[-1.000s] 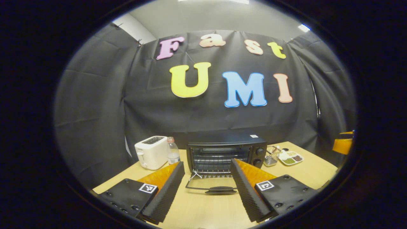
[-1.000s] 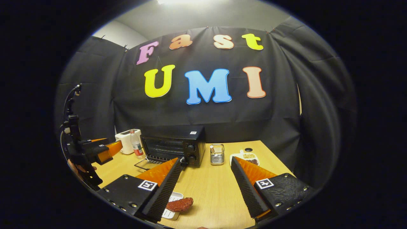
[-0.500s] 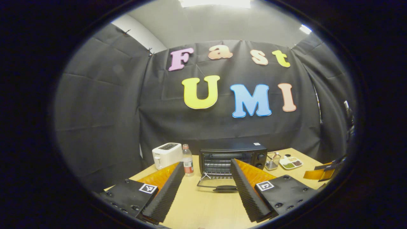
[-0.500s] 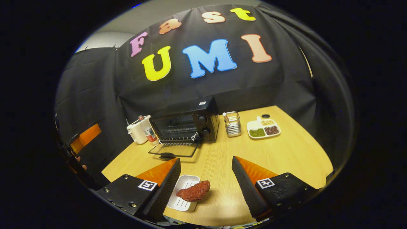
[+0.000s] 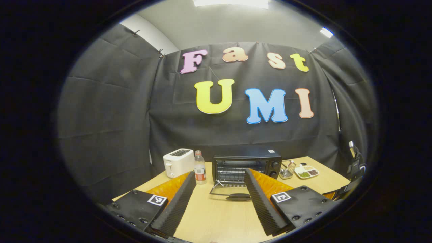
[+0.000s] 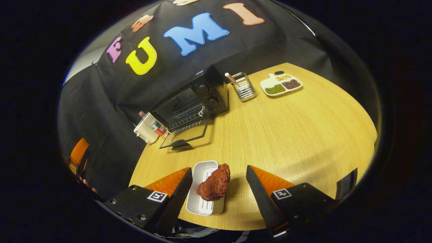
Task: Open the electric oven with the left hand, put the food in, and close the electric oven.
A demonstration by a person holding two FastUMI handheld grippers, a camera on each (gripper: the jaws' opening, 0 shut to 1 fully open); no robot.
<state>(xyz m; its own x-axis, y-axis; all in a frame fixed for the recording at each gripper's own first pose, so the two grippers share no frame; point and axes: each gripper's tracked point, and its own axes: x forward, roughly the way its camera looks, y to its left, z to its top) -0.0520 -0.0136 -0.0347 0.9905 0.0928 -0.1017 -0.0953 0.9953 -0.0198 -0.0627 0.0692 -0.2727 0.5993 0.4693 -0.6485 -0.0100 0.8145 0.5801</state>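
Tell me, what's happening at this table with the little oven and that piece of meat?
A person is working two hand-held tongs to load food into the electric oven. Its glass door already lies open, flat on the table. The right tongs hang open over a reddish piece of meat on a small white tray, straddling it without touching. The left tongs are open too, held back from the oven and facing it.

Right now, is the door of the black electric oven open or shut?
Open: the black electric oven has its glass door folded down flat onto the wooden table, wire rack exposed.
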